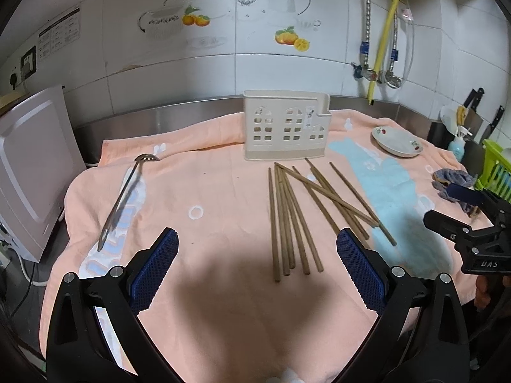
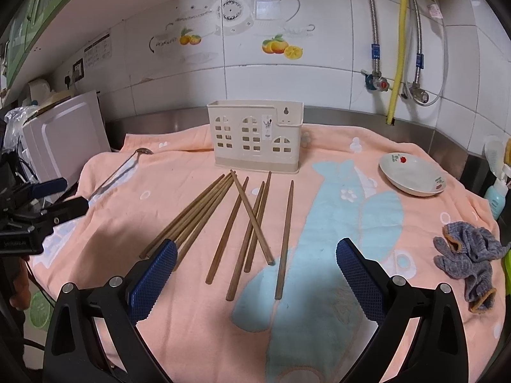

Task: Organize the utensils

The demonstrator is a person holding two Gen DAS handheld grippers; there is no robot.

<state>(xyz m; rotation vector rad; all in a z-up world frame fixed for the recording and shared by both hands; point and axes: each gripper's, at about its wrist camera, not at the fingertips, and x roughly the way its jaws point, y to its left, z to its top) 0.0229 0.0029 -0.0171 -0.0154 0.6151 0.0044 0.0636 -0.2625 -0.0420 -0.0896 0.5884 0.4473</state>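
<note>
Both grippers, left [image 1: 257,263] and right [image 2: 256,271], hover with fingers wide, probably lining up on the loose chopsticks [image 2: 252,223] before the holder [image 2: 255,135]

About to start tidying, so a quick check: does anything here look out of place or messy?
The chopsticks lie loose on the towel, one crossing others, while the holder behind them looks empty. A slotted spoon lies apart at left.

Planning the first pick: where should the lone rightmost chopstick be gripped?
Grip the rightmost chopstick near mid-length, from straight above, fingers closing across its width. It lies flat on the towel, apart from the others, with room on both sides.
</note>
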